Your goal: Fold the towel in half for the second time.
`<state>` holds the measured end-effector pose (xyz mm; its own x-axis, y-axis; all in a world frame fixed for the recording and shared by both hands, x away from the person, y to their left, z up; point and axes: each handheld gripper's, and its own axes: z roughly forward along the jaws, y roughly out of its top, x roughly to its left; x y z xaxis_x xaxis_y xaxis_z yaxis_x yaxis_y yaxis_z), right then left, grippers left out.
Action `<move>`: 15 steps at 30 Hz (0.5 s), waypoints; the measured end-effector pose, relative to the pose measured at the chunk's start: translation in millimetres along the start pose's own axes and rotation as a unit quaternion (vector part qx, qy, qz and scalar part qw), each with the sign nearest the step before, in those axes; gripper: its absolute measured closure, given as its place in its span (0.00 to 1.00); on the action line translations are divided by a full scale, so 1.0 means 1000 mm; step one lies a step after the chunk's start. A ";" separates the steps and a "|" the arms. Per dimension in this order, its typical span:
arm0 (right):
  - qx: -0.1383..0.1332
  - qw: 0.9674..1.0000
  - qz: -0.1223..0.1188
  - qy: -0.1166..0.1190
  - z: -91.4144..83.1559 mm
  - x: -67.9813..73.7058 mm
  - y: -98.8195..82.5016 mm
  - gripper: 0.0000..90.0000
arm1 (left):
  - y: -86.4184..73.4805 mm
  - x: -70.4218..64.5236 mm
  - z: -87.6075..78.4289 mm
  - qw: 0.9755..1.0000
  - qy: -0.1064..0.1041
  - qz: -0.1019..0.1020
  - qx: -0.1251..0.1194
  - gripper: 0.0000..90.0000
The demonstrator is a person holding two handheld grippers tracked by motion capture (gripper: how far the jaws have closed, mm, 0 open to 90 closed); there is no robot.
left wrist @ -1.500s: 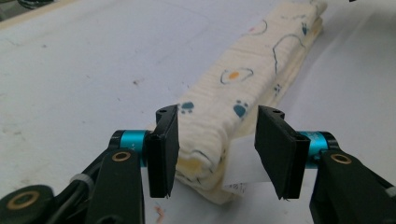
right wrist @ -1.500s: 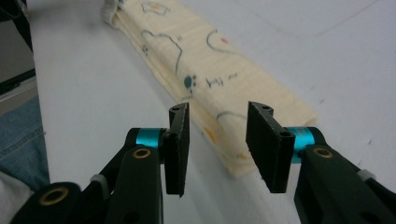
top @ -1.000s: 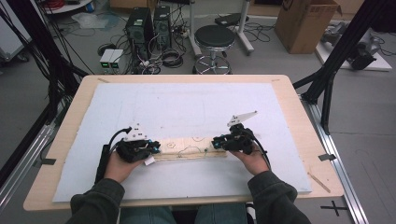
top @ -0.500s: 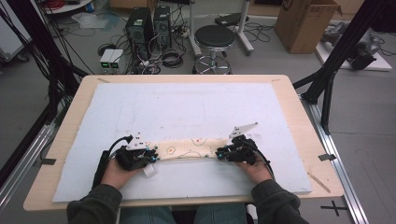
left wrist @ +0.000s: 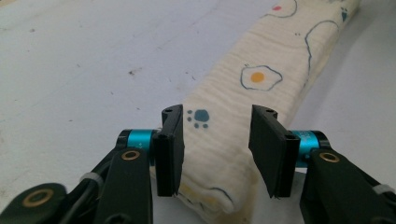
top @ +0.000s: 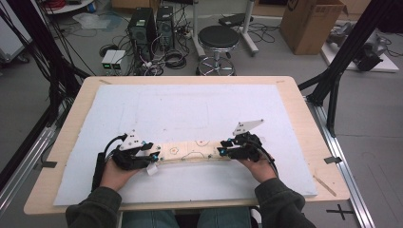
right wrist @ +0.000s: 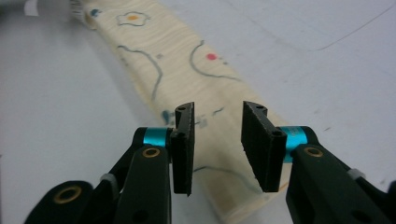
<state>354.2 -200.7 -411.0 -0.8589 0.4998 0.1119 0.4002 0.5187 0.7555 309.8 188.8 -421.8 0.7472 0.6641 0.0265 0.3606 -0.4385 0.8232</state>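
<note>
A cream cloth (top: 192, 153) printed with fried eggs and paw prints lies folded into a long strip on the white mat, near the front. My left gripper (top: 154, 154) is at its left end and my right gripper (top: 222, 151) at its right end. In the left gripper view the jaws of the left gripper (left wrist: 217, 140) have just been opening and straddle the rounded cloth (left wrist: 261, 74) end, one pad clear of it. In the right gripper view the right gripper (right wrist: 217, 140) has also just been opening, its pads apart over the flat cloth (right wrist: 173, 60).
The white mat (top: 190, 109) covers most of the wooden table (top: 304, 123). A thin wooden stick (top: 324, 185) lies on the table's right front corner. Beyond the far edge stand a stool (top: 218, 38), computer cases and cables; black frame posts flank the table.
Both grippers' jaws have spread apart and released the cloth ends. The strip, pulled thin between them before, now rests wider and flat on the mat. The hands have hardly shifted.
</note>
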 end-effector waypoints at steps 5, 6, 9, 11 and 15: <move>0.017 1.000 0.007 -0.009 0.011 -0.014 0.001 0.62 | -0.003 0.002 0.010 0.999 -0.010 0.002 0.036 0.60; 0.029 0.999 0.007 -0.013 0.013 -0.013 0.000 0.61 | -0.004 0.002 0.011 0.999 -0.007 0.000 0.042 0.60; 0.041 0.999 -0.002 -0.024 0.015 -0.012 -0.005 0.58 | -0.007 0.004 0.014 0.999 -0.005 -0.005 0.051 0.62; 0.042 0.999 0.003 -0.021 0.015 -0.013 -0.010 0.58 | -0.007 0.005 0.014 0.999 -0.006 -0.004 0.052 0.62; 0.033 0.999 0.006 -0.018 0.012 -0.014 -0.017 0.58 | -0.008 0.006 0.015 0.998 -0.004 -0.006 0.055 0.62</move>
<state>362.9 -208.3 -433.0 -0.8429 0.5294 0.0965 0.4312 0.5572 0.7096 319.9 187.0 -436.7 0.7466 0.6651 0.0117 0.4290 -0.4948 0.7557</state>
